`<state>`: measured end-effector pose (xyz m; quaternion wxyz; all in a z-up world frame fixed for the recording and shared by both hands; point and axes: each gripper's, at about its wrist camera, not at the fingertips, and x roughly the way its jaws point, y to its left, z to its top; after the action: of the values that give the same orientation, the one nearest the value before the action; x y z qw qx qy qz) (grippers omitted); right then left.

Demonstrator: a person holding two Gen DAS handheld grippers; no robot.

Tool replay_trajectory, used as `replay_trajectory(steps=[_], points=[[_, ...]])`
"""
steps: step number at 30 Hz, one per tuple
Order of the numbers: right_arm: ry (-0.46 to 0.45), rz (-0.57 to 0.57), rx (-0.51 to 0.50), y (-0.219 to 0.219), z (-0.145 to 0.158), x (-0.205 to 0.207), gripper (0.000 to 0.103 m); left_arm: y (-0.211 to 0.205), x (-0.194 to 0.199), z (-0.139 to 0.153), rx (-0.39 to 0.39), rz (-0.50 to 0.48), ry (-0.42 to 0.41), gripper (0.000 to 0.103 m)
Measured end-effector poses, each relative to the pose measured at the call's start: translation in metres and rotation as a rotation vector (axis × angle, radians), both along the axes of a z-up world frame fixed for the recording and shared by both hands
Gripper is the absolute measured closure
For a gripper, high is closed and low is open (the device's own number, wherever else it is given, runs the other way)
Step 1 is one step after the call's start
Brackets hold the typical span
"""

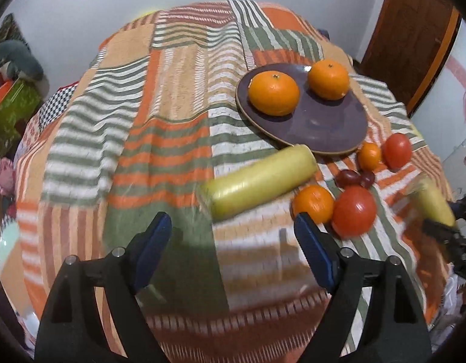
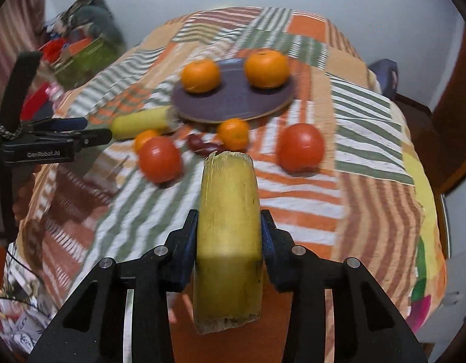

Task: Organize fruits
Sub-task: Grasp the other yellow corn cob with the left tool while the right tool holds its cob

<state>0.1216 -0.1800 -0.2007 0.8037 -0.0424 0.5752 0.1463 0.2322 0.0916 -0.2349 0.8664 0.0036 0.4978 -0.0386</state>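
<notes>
Two round oranges (image 1: 273,93) sat on the purple plate (image 1: 323,133); the right gripper (image 2: 229,236) squeezed a yellow stick (image 2: 228,242), the left gripper (image 1: 233,242) was open, and other fruits waited.

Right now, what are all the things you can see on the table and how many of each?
plate: one, dark purple, far side of cloth
big oranges: two, orange, on the plate
small oranges: two, orange, on the cloth by the plate
tomatoes: two, red, on the cloth
grapes: small bunch, dark red, between the tomatoes
yellow stalk pieces: two, one lying by the plate, one held
tablecloth: one, striped patchwork
left gripper: open, empty
right gripper: shut on a stalk piece
</notes>
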Motion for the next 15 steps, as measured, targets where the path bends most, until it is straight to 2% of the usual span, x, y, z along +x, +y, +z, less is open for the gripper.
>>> replay_trajectory(steps=[4,5,8,12,15], points=[[0.015,-0.008,0.006,-0.004,-0.012,0.012,0.067,-0.007,0.031,-0.014,0.044,-0.051,0.025,0.019],[0.026,-0.008,0.012,-0.005,-0.015,0.013,0.067,-0.008,0.036,-0.018,0.055,-0.055,0.036,0.012],[0.047,-0.005,0.018,-0.006,-0.027,0.016,0.067,-0.008,0.049,-0.027,0.012,-0.077,0.074,0.002],[0.05,-0.002,0.028,-0.005,-0.03,0.018,0.066,-0.006,0.057,-0.028,-0.027,-0.124,0.076,0.001],[0.056,-0.007,0.032,-0.005,-0.033,0.02,0.064,-0.011,0.057,-0.027,-0.015,-0.154,0.054,0.001]])
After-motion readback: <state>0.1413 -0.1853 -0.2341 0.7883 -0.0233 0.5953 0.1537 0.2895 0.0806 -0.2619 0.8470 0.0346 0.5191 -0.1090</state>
